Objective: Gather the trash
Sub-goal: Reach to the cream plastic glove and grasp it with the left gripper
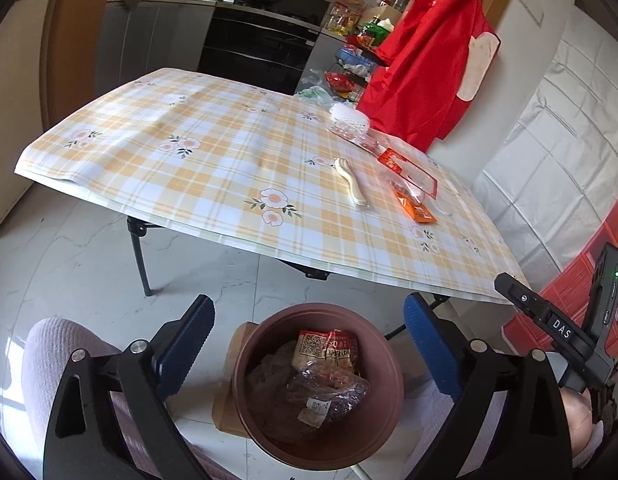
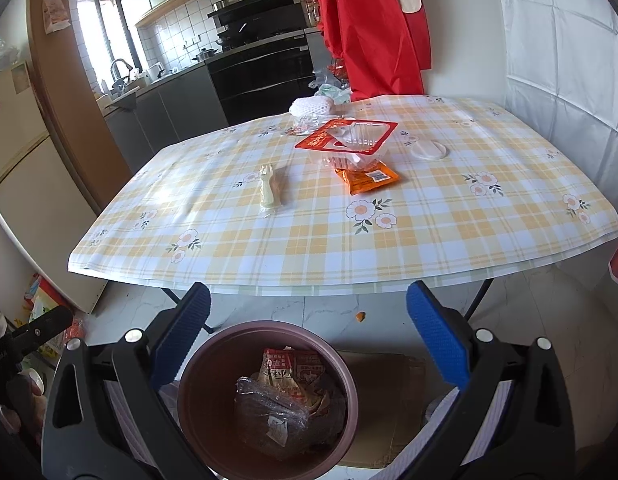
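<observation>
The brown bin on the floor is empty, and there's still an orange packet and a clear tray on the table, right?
Not quite: the bin isn't empty. Both wrist views show wrappers inside it. The rest is right: the orange packet and the clear tray are still on the table.

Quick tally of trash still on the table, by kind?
Clear tray with red film: 1
Orange sachet: 1
Wrapped pale utensil: 1
White foam net: 1
White round lid: 1
Total: 5
Small wrappers under the foam net are unclear, so not counted.
</observation>
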A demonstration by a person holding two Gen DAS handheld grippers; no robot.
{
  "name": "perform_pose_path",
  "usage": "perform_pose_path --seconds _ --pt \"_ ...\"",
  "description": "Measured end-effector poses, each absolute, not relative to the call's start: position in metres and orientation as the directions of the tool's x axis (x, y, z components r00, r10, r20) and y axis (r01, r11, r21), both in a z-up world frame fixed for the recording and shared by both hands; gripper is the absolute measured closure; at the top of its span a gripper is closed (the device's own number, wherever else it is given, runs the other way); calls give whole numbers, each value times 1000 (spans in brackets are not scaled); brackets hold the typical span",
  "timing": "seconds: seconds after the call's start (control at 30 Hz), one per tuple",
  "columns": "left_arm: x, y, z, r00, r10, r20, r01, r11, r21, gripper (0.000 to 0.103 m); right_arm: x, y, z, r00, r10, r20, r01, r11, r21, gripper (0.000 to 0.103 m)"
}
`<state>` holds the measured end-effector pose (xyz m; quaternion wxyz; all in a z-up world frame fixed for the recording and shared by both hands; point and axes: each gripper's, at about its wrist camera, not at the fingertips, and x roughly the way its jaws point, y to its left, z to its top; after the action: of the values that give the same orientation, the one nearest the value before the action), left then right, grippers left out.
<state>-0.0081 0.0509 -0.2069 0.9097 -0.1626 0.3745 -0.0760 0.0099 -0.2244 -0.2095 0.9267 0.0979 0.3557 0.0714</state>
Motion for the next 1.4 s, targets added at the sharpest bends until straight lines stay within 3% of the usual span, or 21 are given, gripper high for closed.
perform_pose_path --seconds 0.4,0.9,1.27,1.4 --pt "22 47 -212 698 -211 -684 9 958 -287 8 25 -244 -213 738 150 -658 -26 981 195 6" --pt "168 -37 -215 639 -243 -729 141 970 -200 9 95 -313 -229 745 51 -665 107 975 194 6" --pt "282 -82 -271 513 -246 -822 127 969 -210 35 165 -334 -238 731 55 -680 106 975 193 7" --pt "304 -87 -280 501 -237 -832 124 971 -202 37 205 -341 -230 747 88 -659 83 971 223 7"
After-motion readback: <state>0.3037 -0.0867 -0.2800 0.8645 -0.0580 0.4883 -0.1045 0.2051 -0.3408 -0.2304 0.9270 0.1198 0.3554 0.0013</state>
